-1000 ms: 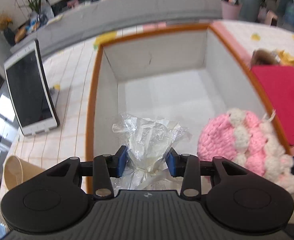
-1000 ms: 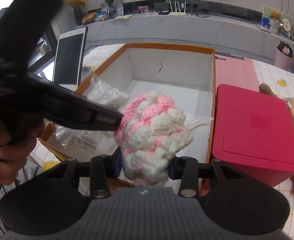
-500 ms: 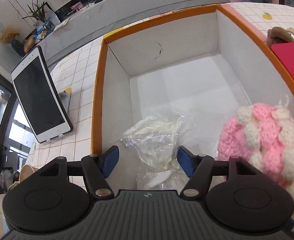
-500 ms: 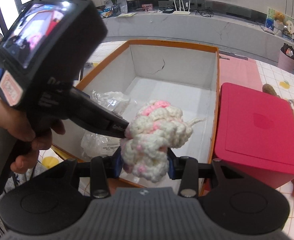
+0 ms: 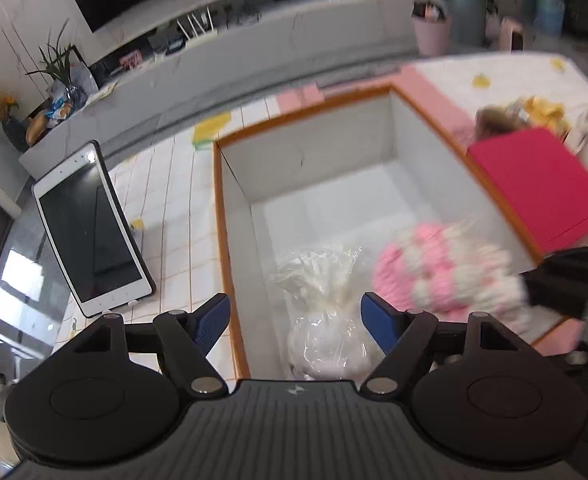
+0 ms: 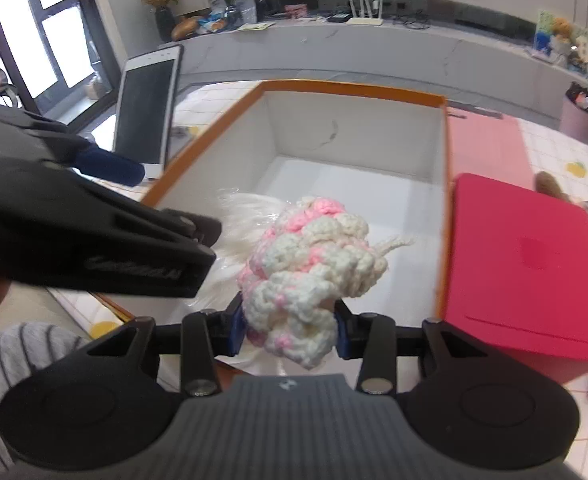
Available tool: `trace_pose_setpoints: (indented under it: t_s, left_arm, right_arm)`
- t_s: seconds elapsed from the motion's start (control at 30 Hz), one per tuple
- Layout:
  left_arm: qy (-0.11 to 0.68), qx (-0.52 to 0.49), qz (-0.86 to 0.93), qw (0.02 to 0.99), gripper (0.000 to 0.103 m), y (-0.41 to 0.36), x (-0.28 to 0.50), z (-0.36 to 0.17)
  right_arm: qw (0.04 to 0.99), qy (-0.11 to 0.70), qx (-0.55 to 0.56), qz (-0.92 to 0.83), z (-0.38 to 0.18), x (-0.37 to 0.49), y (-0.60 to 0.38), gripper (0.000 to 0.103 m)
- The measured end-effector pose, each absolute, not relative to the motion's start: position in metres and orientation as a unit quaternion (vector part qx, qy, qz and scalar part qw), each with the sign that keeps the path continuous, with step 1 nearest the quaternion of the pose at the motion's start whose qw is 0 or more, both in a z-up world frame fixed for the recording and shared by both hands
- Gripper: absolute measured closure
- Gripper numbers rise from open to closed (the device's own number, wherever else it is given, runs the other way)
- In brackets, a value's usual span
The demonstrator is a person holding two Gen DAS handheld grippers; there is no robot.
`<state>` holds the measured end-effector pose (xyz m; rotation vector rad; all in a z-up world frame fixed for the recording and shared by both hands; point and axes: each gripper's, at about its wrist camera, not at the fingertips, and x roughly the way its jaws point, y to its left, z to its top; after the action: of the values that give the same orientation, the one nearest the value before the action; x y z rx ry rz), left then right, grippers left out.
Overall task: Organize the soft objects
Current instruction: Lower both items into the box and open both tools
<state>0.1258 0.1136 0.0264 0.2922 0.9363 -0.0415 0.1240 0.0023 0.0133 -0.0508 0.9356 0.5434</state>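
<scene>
An open white box with an orange rim (image 5: 217, 216) (image 6: 350, 89) stands on the tiled table. A clear plastic bag with something white inside (image 5: 326, 308) lies in its near left corner. My left gripper (image 5: 295, 318) hovers above the bag, its jaws still opening, blue pads (image 5: 210, 318) clear of the plastic. My right gripper (image 6: 290, 330) is shut on a pink and cream knitted piece (image 6: 310, 264) (image 5: 442, 268), held over the box's near end. The left gripper's body (image 6: 94, 236) crosses the left of the right wrist view.
A red lidded box (image 6: 526, 264) (image 5: 542, 184) sits against the box's right side. A white tablet (image 5: 90, 228) (image 6: 148, 108) leans upright to the left. More soft items (image 5: 522, 114) lie behind the red box. A grey striped sleeve (image 6: 18, 356) is at the lower left.
The left gripper opened and let go of the plastic bag, which now lies in the box. That gripper then lifted up and back. The right gripper kept its hold on the knitted piece.
</scene>
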Motion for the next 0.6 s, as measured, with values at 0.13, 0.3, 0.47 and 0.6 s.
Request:
trace_pose_setpoints:
  t_s: [0.13, 0.3, 0.47, 0.6]
  left_arm:
    - [0.448, 0.104, -0.025, 0.888, 0.015, 0.132, 0.116, 0.029]
    - [0.429, 0.073, -0.026, 0.9, 0.015, 0.163, 0.11, 0.033]
    - [0.422, 0.046, -0.027, 0.905, 0.015, 0.18, 0.105, 0.029]
    - [0.423, 0.041, -0.036, 0.904, 0.015, 0.186, 0.099, 0.022]
  right_arm:
    - [0.851, 0.455, -0.058, 0.257, 0.012, 0.128, 0.025, 0.062]
    - [0.84, 0.481, -0.082, 0.236, 0.002, 0.141, 0.042, 0.062]
    - [0.813, 0.537, -0.085, 0.206, -0.02, 0.168, 0.048, 0.062]
    - [0.785, 0.582, -0.066, 0.204, -0.038, 0.183, 0.048, 0.062]
